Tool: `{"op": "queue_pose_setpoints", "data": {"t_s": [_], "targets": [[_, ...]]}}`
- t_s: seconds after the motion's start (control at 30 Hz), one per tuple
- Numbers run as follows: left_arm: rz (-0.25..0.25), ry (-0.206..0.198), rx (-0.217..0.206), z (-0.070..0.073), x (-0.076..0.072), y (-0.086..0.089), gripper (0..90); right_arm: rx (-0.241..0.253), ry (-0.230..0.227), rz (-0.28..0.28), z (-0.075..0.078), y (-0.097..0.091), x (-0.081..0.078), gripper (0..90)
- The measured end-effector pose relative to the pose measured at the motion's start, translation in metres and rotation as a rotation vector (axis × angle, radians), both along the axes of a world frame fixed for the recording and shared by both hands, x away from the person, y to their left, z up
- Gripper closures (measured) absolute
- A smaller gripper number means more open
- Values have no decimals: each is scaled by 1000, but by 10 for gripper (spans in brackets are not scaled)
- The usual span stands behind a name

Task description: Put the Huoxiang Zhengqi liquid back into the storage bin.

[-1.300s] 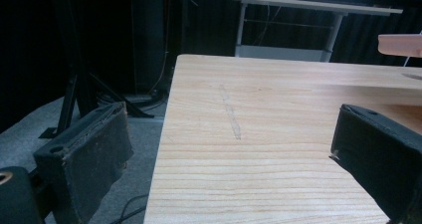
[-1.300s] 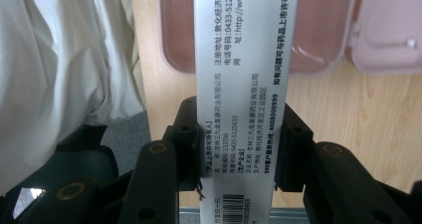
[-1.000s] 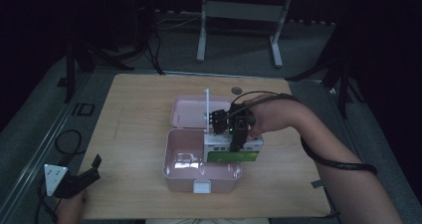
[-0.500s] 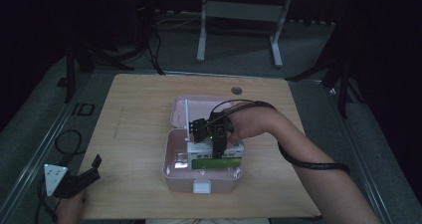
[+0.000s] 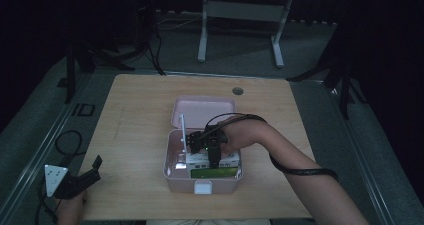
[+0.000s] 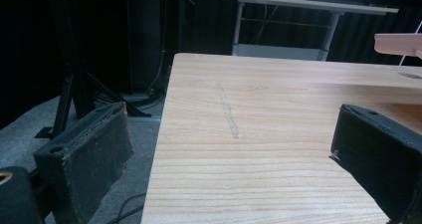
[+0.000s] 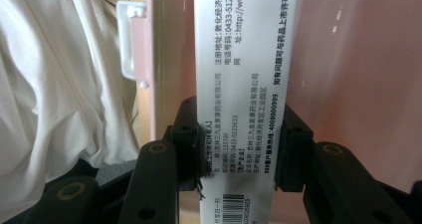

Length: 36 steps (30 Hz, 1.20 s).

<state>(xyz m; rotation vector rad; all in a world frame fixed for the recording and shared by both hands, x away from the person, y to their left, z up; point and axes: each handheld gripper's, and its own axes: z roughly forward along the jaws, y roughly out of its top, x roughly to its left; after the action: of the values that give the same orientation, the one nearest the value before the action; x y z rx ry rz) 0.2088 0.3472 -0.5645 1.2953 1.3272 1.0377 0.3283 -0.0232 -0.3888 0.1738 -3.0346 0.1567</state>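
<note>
- In the high view, a pink case sits open at the middle of the wooden tabletop, its lid laid back toward the top of the frame.
- The right tongs reach into the case's left part, clamped on a thin white box that stands upright, long axis vertical.
- In the right gripper view, the white box runs from the bottom edge up out of the top, with a jaw pressed against each long side.
- The box's print is Chinese, turned sideways; "0433-5125633", "133700", "4006000999" and the start of "http://www" can be read, and a barcode sits at the bottom edge.
- That view also shows the case's white latch at upper left and white cloth beside it.
- The high view shows a green packet and another white box lying inside the case.
- The left tongs sit at the lower left of the high view, off the tabletop's corner; the left gripper view shows their jaws wide apart, holding nothing.
</note>
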Motion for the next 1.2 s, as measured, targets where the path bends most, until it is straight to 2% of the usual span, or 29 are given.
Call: {"op": "queue_pose_setpoints", "data": {"t_s": [0.3, 0.47, 0.67, 0.77, 0.97, 1.1, 1.2], "targets": [[-2, -2, 1, 0, 0, 0, 26, 27, 11, -23, -28, 0, 3, 618], [0, 0, 1, 0, 0, 0, 26, 8, 14, -34, -41, -3, 4, 618], [0, -1, 2, 0, 0, 0, 26, 16, 32, -44, -53, -5, 5, 618], [0, -1, 3, 0, 0, 0, 26, 1, 37, -42, -60, -6, 5, 618], [2, -1, 5, 0, 0, 0, 26, -1, 37, -47, -69, -8, 5, 616], [0, -1, 5, 0, 0, 0, 26, 7, 48, -55, -69, -8, 7, 607], [0, -1, 2, 0, 0, 0, 26, 18, 52, -51, -66, -8, 8, 547]]}}
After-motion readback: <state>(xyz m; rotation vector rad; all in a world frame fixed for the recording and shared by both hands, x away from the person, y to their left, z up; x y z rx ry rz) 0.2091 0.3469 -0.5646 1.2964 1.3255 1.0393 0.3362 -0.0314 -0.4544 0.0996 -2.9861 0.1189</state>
